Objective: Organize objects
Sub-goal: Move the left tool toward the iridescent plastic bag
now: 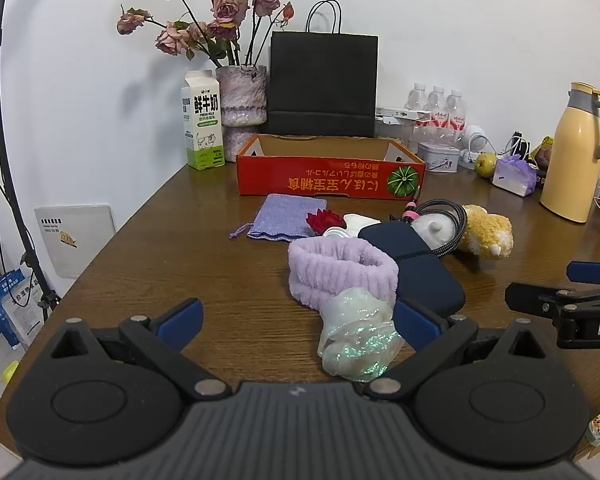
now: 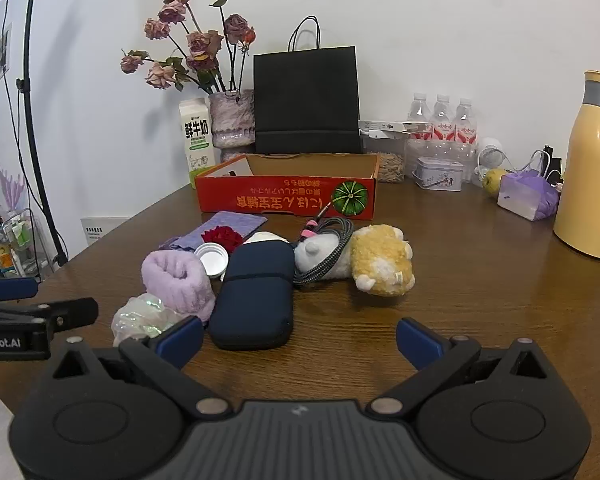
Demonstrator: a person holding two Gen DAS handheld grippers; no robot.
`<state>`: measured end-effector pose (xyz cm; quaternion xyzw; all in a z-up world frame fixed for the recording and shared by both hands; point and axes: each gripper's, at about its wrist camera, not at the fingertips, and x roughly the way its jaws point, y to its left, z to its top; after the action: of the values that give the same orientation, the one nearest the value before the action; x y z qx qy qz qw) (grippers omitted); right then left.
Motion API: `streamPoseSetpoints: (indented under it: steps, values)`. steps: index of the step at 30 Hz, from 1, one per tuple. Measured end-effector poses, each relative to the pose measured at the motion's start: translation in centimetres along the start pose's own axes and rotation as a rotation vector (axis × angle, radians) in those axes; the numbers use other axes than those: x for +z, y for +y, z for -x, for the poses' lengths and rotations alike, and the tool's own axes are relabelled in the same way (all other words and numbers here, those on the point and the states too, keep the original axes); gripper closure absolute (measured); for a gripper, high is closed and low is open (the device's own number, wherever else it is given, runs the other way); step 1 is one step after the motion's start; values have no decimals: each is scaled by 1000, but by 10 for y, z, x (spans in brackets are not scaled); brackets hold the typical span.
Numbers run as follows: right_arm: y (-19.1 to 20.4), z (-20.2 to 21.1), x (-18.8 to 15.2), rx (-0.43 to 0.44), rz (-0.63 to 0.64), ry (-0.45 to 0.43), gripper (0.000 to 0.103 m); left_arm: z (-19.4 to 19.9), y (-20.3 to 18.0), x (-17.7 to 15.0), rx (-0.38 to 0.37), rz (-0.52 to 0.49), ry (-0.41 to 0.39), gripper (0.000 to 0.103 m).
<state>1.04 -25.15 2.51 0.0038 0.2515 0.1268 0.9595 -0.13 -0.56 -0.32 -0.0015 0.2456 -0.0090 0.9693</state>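
**Left gripper is closest to the shiny bag**

The left gripper is wide open and holds nothing. The crinkly shiny bag lies on the table, just ahead and a bit right. The right gripper is wide open too, facing the long blue case.

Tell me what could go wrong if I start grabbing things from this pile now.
The cable loops around the white toy beside the yellow plush, so lifting one may drag the other. The shiny wrap touches the purple headband, and the open left gripper could pinch both.
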Motion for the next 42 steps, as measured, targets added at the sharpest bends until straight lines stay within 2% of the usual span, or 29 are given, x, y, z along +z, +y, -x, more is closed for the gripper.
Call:
streamPoseSetpoints:
  steps: [42]
  values:
    - [-9,-4,-2,-4,11,-1,0,-7,-3,-2,-28,-5,27,0]
